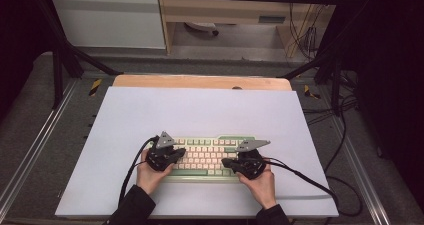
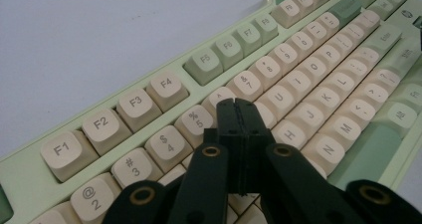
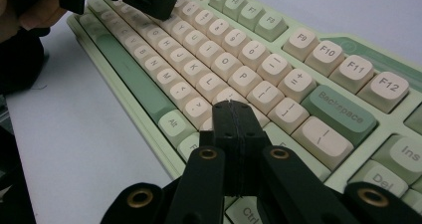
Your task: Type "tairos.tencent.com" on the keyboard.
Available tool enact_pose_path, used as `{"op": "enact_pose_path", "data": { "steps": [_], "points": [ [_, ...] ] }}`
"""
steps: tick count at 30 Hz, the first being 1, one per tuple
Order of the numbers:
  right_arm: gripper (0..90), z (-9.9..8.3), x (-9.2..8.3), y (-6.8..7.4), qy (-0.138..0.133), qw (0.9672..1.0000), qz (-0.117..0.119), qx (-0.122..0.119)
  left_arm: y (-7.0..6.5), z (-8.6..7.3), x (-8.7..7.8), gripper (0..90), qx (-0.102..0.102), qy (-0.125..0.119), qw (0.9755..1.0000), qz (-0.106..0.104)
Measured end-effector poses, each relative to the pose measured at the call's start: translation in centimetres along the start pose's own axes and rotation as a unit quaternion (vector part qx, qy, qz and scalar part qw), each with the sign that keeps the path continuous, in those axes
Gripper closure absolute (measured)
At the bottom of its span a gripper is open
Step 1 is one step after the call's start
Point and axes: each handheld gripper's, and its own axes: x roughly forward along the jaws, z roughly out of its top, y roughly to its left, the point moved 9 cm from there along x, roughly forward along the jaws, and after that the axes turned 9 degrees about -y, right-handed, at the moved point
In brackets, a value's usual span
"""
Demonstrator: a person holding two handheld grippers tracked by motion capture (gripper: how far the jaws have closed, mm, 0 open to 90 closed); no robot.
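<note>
On the white bench (image 1: 150,115), near its front edge, lies the pale green keyboard with cream keycaps (image 1: 206,150), and both tongs hang over it with jaws pressed together and nothing between them. The left tongs (image 2: 236,104) point at the number row near the 6 key, the right tongs (image 3: 230,107) near the Enter side. I judge the step is typing with closed tips; next, one tip must come straight down on a single key without touching its neighbours.

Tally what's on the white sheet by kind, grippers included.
Black two-jaw grippers: 2, the left gripper and the right gripper, both shut
Pale green keyboard with cream keycaps: 1
White sheet on the wooden table: 1
Total: 4
</note>
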Motion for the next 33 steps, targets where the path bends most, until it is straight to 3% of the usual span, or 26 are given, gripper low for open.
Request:
{"op": "enact_pose_path", "data": {
  "steps": [9,33],
  "points": [
    [90.0,0.1,-0.1,0.0,-0.003,1.0,-0.001,0.0,-0.2,-0.3,0.2,90.0,0.004,0.006,1.0,-0.003],
    [90.0,0.3,0.0,0.1,-0.006,1.0,0.003,0.003,-0.1,-0.1,-2.2,90.0,0.006,-0.007,0.9999,-0.013]
  ]
}}
